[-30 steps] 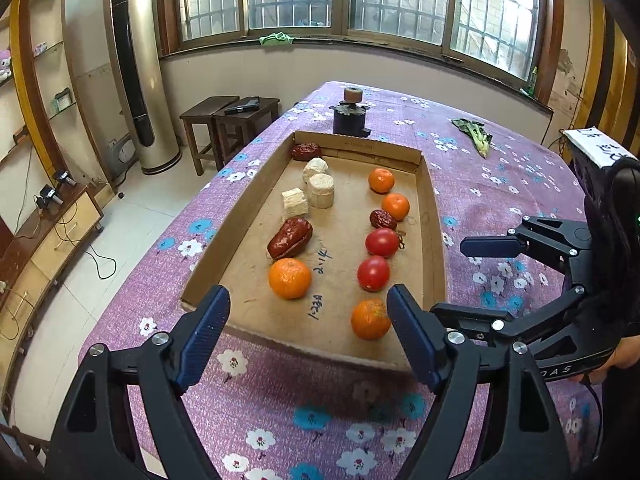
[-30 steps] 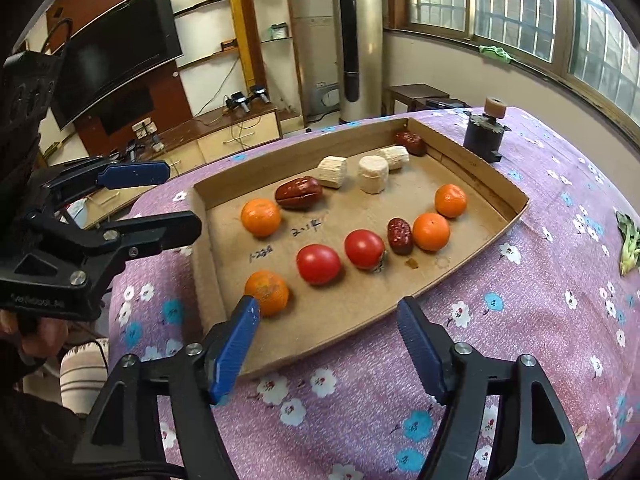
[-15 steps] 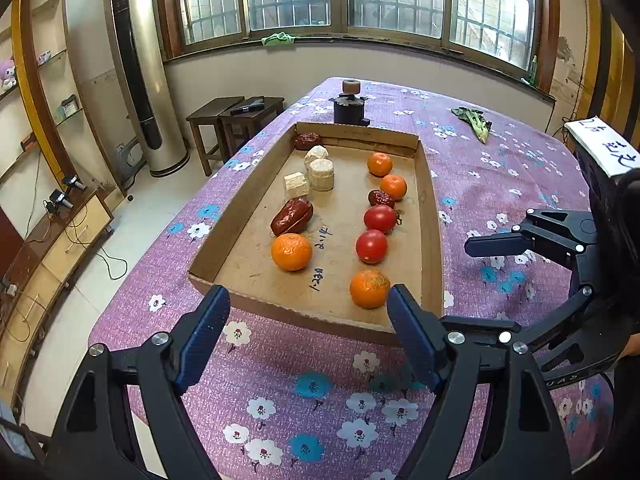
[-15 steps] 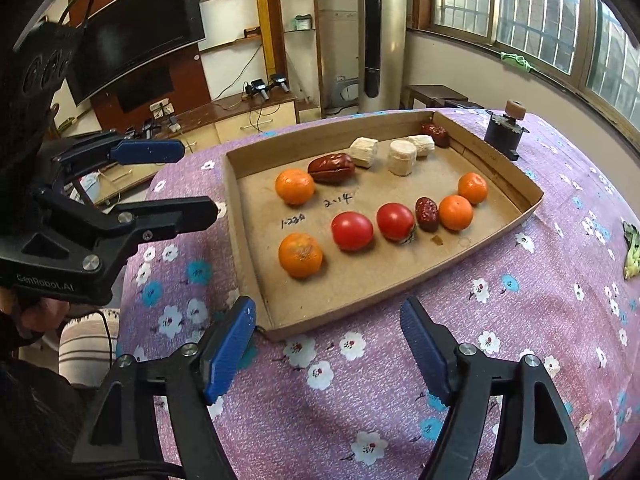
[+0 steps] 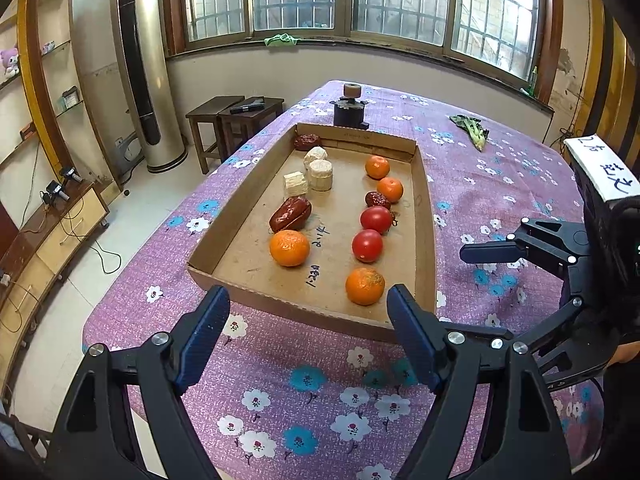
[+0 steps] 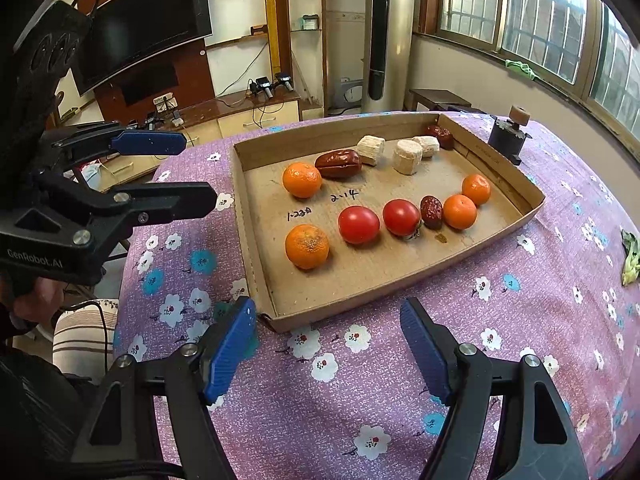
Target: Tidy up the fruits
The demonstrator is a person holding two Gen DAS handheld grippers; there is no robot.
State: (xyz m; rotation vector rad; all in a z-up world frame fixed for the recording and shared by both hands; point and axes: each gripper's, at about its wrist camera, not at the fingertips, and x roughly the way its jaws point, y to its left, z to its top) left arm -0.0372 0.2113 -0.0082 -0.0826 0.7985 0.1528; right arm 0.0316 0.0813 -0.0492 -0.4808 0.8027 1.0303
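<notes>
Two black handheld grippers with blue finger pads hover over a purple flowered tablecloth, just short of a shallow cardboard tray. The left gripper and right gripper both stand wide apart, empty, touching nothing. The tray holds four orange mandarins, two red tomatoes, dark red dates and pale cut chunks.

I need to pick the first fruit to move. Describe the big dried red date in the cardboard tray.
The big dried red date is oblong, glossy dark red-brown and wrinkled, with a crease along its length. It lies on its side on the tray floor, between an orange and a pale cut block, close to both. No gripper touches it.
</notes>
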